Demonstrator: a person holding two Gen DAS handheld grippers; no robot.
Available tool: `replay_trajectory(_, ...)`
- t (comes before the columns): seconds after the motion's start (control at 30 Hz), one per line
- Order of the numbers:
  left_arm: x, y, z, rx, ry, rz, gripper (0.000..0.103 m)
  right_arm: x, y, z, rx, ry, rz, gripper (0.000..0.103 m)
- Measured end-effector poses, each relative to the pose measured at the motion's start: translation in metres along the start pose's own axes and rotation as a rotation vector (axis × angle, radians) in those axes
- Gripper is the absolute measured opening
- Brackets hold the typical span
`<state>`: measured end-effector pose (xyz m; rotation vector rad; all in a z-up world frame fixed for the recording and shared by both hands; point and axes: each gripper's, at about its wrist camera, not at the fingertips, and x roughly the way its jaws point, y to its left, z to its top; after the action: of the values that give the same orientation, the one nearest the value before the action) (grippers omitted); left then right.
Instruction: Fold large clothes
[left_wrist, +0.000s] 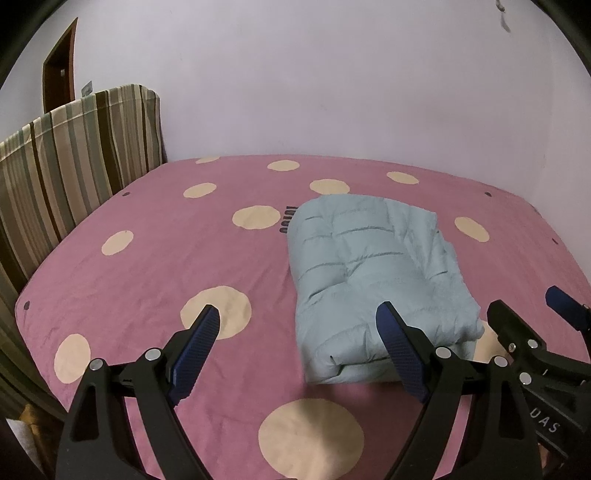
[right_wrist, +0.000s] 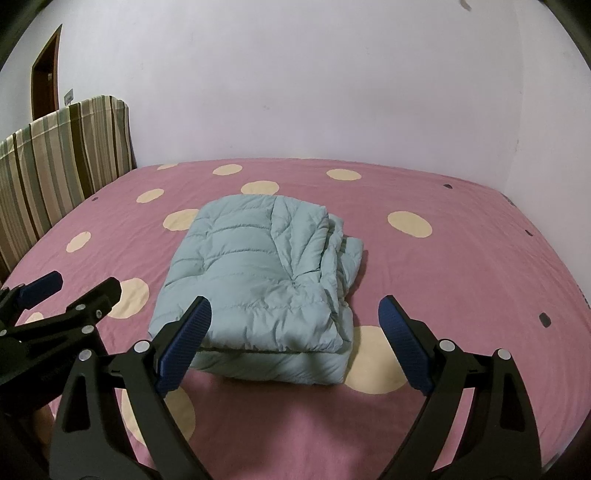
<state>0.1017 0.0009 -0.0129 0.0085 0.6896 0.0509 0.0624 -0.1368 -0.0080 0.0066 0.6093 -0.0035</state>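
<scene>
A light blue quilted puffer jacket lies folded into a thick rectangular bundle on the pink bed; it also shows in the right wrist view. My left gripper is open and empty, hovering near the bundle's near left corner, its right finger in front of the jacket. My right gripper is open and empty, hovering just short of the bundle's near edge. The right gripper shows in the left wrist view at the right edge, and the left gripper shows in the right wrist view at the left.
The bed has a pink sheet with cream dots. A striped cushioned headboard stands at the left. A pale wall runs behind the bed. A brown door is at the far left.
</scene>
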Motion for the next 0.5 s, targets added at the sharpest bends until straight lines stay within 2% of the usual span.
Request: replay_trajectory(0.5, 0.0096, -0.0063, -0.0037, 0.023, 0.017, 0.013, 0.087, 0.0063, -0.0043, -0.0031, -0.004, 0.010, 0.009, 0.092)
